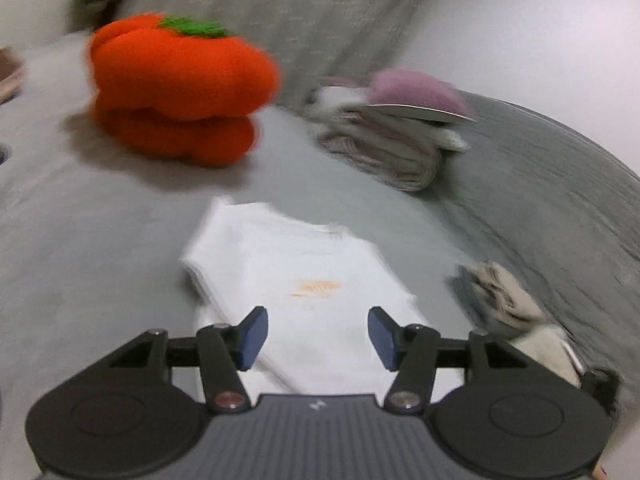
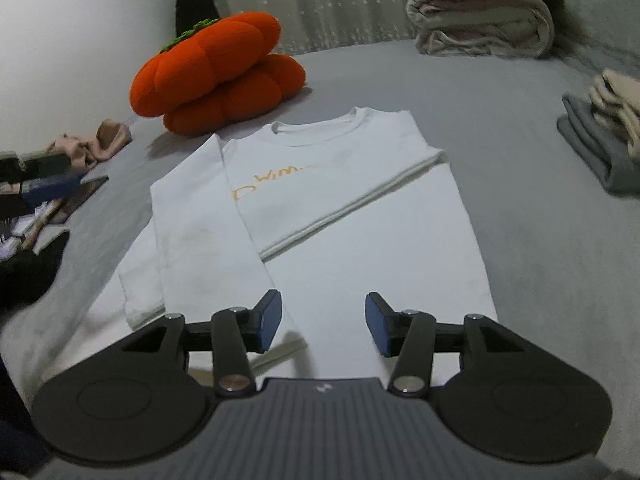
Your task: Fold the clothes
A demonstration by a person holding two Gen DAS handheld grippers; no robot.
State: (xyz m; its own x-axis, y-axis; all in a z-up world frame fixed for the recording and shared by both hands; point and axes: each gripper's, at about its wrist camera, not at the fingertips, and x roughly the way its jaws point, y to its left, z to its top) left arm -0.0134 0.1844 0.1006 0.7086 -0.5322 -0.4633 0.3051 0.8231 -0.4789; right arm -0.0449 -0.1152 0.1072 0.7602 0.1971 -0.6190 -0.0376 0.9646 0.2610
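**White shirt half folded, both tools empty**

While the white shirt (image 2: 320,208) lies flat on the grey bed (image 2: 500,152), front up with its collar toward the far wall, both sleeves are already turned in across the chest: one runs down the left side, the other crosses diagonally over the orange lettering. That looks like the first stage done. What seems left is to bring the bottom hem up toward the collar, perhaps in two passes, and then move the shirt to a stack.

The right hand-held gripper (image 2: 323,322) hovers over the near hem with its jaws spread wide and nothing between them. The left hand-held gripper (image 1: 318,338) is also wide apart and empty, poised above the shirt (image 1: 296,280); its view is blurred.

Beyond the collar sits an orange pumpkin cushion (image 2: 216,76). Folded clothes (image 2: 480,20) are stacked in the far right corner, and a smaller folded pile (image 2: 604,136) rests at the right edge, so some garments appear finished.
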